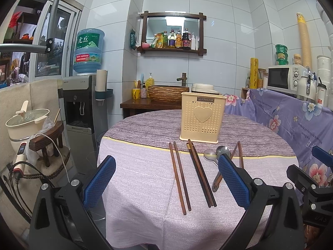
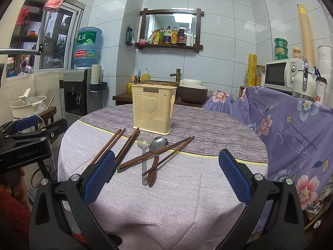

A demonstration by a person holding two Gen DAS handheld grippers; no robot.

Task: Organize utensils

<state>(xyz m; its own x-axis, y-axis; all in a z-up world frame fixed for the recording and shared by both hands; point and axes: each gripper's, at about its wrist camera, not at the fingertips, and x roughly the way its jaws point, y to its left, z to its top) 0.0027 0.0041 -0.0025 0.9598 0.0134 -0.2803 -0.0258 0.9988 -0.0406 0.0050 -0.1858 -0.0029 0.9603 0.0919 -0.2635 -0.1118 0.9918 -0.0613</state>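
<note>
Table: a round top under a lilac cloth; every utensil lies loose on it.
Holder: the cream perforated caddy stands upright at the far side; nothing shows above its rim.
Chopsticks: several dark wooden pairs lie in front of the holder.
Spoons: two lie under crossed chopsticks.
Left gripper: spread wide, holding nothing.
Right gripper: spread wide, holding nothing.
Progress: apparently nothing sorted yet.

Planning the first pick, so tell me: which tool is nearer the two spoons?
Right. The right tool faces the spoons head-on; the left tool faces chopsticks, with the spoons off to its right.
</note>
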